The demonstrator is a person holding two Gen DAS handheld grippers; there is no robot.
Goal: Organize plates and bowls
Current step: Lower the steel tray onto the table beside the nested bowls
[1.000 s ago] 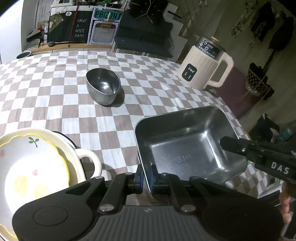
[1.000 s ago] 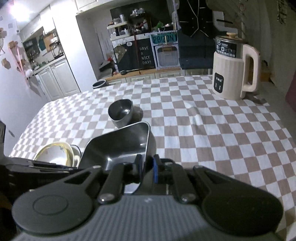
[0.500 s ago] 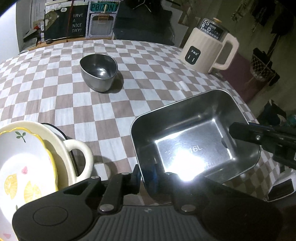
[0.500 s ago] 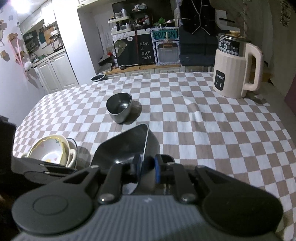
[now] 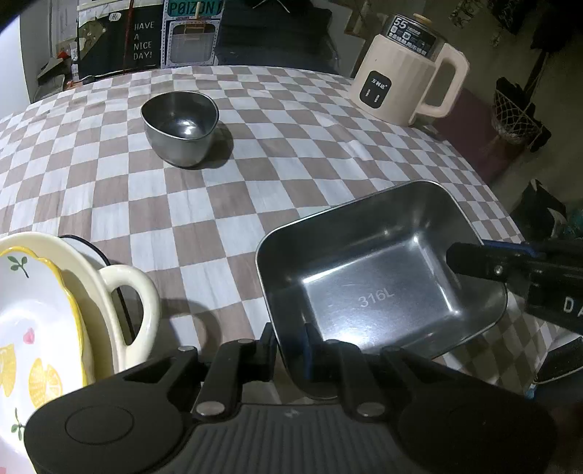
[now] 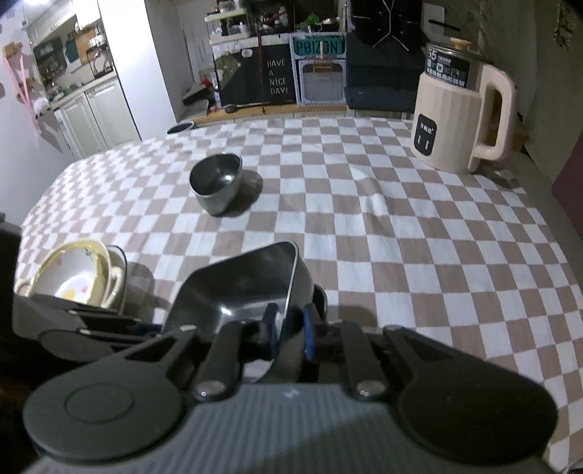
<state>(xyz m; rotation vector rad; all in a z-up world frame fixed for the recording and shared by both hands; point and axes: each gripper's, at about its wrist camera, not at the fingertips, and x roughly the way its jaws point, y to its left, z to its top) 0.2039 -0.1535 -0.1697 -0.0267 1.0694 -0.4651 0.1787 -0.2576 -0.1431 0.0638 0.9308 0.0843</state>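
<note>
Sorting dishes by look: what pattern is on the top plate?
White plate, yellow rim, lemon and leaf prints; left wrist view.

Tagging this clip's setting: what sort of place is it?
Most likely a home kitchen or dining area: white cabinets and cluttered shelves at the back, a table with a checkered tablecloth, and an electric kettle standing on it.

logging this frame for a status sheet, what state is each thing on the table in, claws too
rectangular steel tray: tilted, gripped on two rims by both claws
left claw: shut on the tray's near rim
right claw: shut on the tray's rim
round steel bowl: upright, empty
floral plate: stacked in the cream handled dish
kettle: upright, lid on
</note>
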